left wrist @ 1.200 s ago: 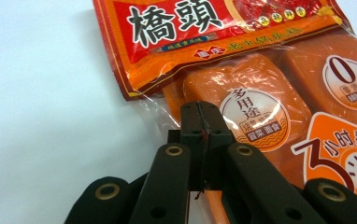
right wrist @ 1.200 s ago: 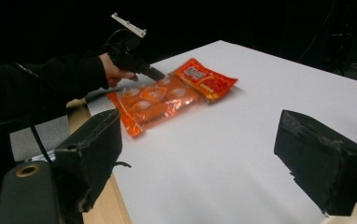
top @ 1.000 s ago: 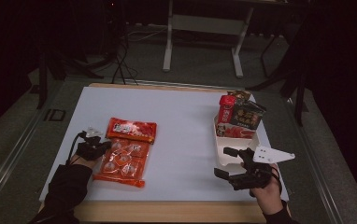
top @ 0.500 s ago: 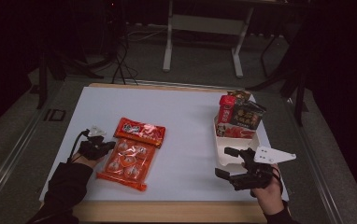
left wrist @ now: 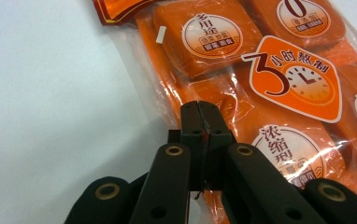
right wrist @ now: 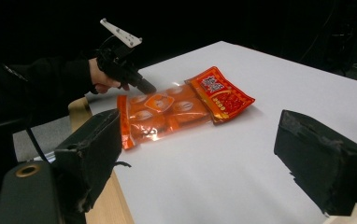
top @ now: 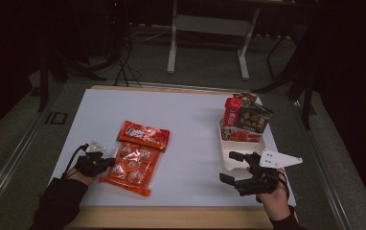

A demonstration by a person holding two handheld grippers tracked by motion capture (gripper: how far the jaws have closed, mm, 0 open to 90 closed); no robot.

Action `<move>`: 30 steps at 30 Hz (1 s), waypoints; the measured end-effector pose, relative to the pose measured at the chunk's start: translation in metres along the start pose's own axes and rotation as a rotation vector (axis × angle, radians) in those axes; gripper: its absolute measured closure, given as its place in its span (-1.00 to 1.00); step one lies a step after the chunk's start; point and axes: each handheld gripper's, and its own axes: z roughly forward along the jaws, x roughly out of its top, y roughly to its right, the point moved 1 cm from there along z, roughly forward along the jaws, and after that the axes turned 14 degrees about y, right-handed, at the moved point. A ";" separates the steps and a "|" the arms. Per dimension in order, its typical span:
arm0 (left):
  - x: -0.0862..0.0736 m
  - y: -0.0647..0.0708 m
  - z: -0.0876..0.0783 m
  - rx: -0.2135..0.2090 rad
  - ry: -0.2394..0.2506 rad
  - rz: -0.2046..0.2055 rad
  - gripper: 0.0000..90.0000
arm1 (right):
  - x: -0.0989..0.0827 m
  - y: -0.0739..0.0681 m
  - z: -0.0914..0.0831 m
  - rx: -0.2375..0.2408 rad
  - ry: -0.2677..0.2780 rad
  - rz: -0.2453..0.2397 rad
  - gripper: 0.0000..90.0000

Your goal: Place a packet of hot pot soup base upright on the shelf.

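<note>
Near the front left corner of the white table (top: 190, 120) lies the orange snack bag (top: 135, 158), flat, its red header end pointing toward the far edge and its clear end toward the front edge. The left gripper (top: 105, 162) sits at the bag's left long edge with jaws fully closed, tips together; in the left gripper view the left gripper (left wrist: 200, 122) is right on the clear film at that seam edge, probably pinching a bit of plastic, though I cannot tell for sure that film is between the pads. The right gripper (top: 234, 167) hovers near the front right corner, jaws wide apart, nothing in them, just in front of the white tray (top: 225, 160) that holds other snack packs (top: 246, 119) toward the right edge. In the right gripper view the bag (right wrist: 176, 109) shows glossy and wrinkled with lumpy portions inside. Judgement: the bag is light to medium, soft and floppy, with slick film, so it will sag and slide if lifted from one edge. The inner blocks look firm but the wrap could tear or slip. Best hold is likely the flat sealed margin or the red header, pinched deep, not over a lump. A drag across the table is easy; a lift needs a firm bite.
</note>
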 end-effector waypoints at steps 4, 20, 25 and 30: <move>0.002 0.012 0.005 -0.032 0.001 0.006 1.00 | 0.000 0.000 0.001 0.001 -0.001 0.000 -0.66; 0.018 0.046 0.034 -0.137 0.007 0.018 1.00 | -0.001 -0.001 -0.001 0.005 -0.005 -0.008 -0.66; 0.025 0.036 0.040 -0.095 0.031 -0.004 1.00 | 0.000 -0.001 -0.002 0.001 0.001 -0.010 -0.66; 0.032 0.029 0.046 -0.063 0.047 -0.007 1.00 | 0.000 -0.001 -0.004 -0.003 0.005 -0.008 -0.66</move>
